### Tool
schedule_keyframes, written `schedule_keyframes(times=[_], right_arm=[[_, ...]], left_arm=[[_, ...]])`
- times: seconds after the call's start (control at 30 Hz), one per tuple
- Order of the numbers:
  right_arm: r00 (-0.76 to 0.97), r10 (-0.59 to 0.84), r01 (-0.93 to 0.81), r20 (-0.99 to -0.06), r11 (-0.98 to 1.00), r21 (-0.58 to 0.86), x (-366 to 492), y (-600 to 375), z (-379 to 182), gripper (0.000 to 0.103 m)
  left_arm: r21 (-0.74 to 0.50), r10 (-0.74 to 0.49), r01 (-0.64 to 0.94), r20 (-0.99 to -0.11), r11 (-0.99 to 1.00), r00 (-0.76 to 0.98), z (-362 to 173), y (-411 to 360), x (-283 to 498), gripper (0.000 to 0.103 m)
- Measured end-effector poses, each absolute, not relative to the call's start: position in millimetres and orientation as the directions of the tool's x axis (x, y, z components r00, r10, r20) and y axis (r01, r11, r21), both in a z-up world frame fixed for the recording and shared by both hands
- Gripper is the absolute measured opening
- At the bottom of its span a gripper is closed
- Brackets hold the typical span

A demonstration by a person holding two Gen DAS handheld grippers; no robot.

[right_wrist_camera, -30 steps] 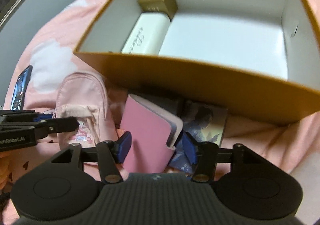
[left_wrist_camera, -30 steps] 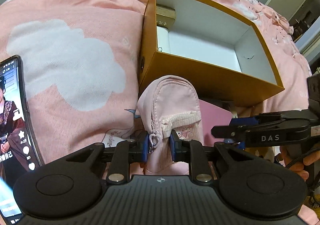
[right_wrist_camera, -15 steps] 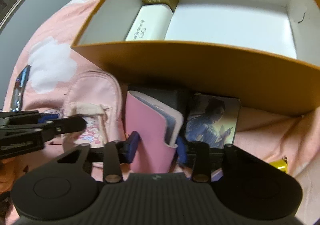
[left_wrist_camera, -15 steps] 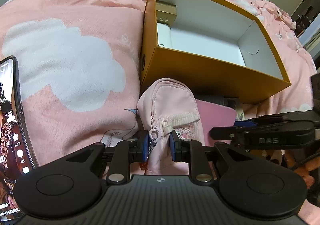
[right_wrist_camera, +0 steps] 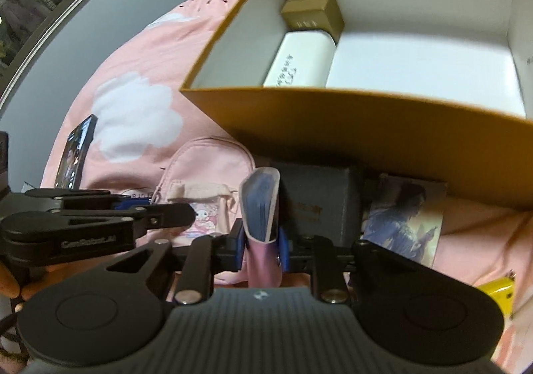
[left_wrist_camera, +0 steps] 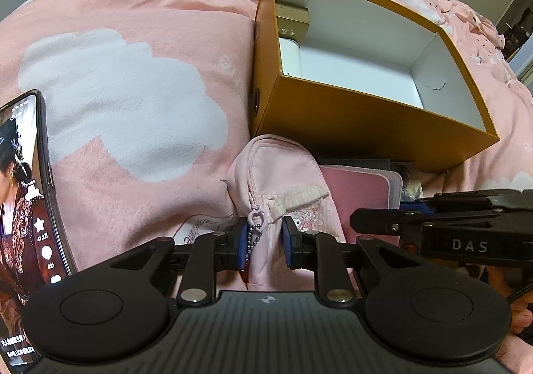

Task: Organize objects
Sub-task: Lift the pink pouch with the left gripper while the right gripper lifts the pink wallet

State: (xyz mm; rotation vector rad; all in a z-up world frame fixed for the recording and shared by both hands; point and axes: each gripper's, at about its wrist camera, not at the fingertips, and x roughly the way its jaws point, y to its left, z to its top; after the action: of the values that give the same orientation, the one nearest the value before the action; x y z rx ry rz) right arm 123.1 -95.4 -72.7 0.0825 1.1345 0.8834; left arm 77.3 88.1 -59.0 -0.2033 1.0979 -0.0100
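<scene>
The left gripper [left_wrist_camera: 265, 245] is nearly closed, its blue pads [left_wrist_camera: 242, 245] pinching the near end of a small pink pouch [left_wrist_camera: 279, 174] that lies on the pink cloud-print blanket [left_wrist_camera: 133, 81]; a heart-shaped zipper pull on a bead chain [left_wrist_camera: 256, 224] hangs against the left-hand pad. The right gripper [right_wrist_camera: 261, 249] has just been closing, and its pads now press both faces of a pink card holder [right_wrist_camera: 261, 207], which stands on edge between them with its open top and blue contents facing away from the tool. Just ahead of both tools stands an open mustard-yellow box [right_wrist_camera: 333, 127], its near wall rising directly beyond the pouch and the card holder. Inside, a white case [right_wrist_camera: 299, 61] and a small gold box [right_wrist_camera: 313, 12] fill the left strip of the floor, while the rest of the white floor lies bare. Beyond the right gripper's tips, tight against the box wall, sits a dark grey block [right_wrist_camera: 319, 200]; a photo card [right_wrist_camera: 403, 217] lies to its right, and a yellow object [right_wrist_camera: 498, 294] shows at the tool's far right, mostly hidden. The two grippers sit close side by side, the left one's fingers reaching across the pouch in the right wrist view. A phone with a lit screen [left_wrist_camera: 23, 200] lies well off to the left of the left tool, with open blanket between.
</scene>
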Motion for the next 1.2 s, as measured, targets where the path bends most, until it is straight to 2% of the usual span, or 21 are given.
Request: schedule_keyframes(times=[0.2,0.37,0.57,0.77,0.97,1.1,1.2], right_arm=[[0.152,0.645,-0.552,-0.749,0.684,0.477,119,-95,-73,0.02],[0.223,0.646,-0.574,-0.73,0.692,0.437,114,-110,-47,0.02],[0.307,0.669,-0.592,-0.677,0.691,0.415,116,-141,-5,0.02],[0.388,0.698,-0.6,-0.602,0.687,0.411,125,-167,39,0.02],[0.481,0.679,-0.579,-0.555,0.721,0.381,156,-174,68,0.02],[0.501,0.649,-0.554,-0.572,0.749,0.363,187,-166,67,0.019],[0.471,0.623,-0.542,-0.624,0.763,0.352,213,-151,48,0.019]], left_arm=[[-0.176,-0.116,-0.089,-0.879,0.98,0.462,-58,87,78,0.023],[-0.223,-0.166,-0.058,-0.853,0.973,0.496,-44,87,68,0.023],[-0.289,-0.268,0.061,-0.762,0.955,0.589,-4,73,55,0.023],[-0.3,-0.301,0.124,-0.671,0.946,0.678,30,59,65,0.023],[-0.309,-0.305,0.132,-0.623,0.942,0.72,43,56,101,0.023],[-0.309,-0.294,0.12,-0.616,0.944,0.731,41,55,125,0.023],[-0.308,-0.285,0.102,-0.637,0.946,0.716,32,59,143,0.023]])
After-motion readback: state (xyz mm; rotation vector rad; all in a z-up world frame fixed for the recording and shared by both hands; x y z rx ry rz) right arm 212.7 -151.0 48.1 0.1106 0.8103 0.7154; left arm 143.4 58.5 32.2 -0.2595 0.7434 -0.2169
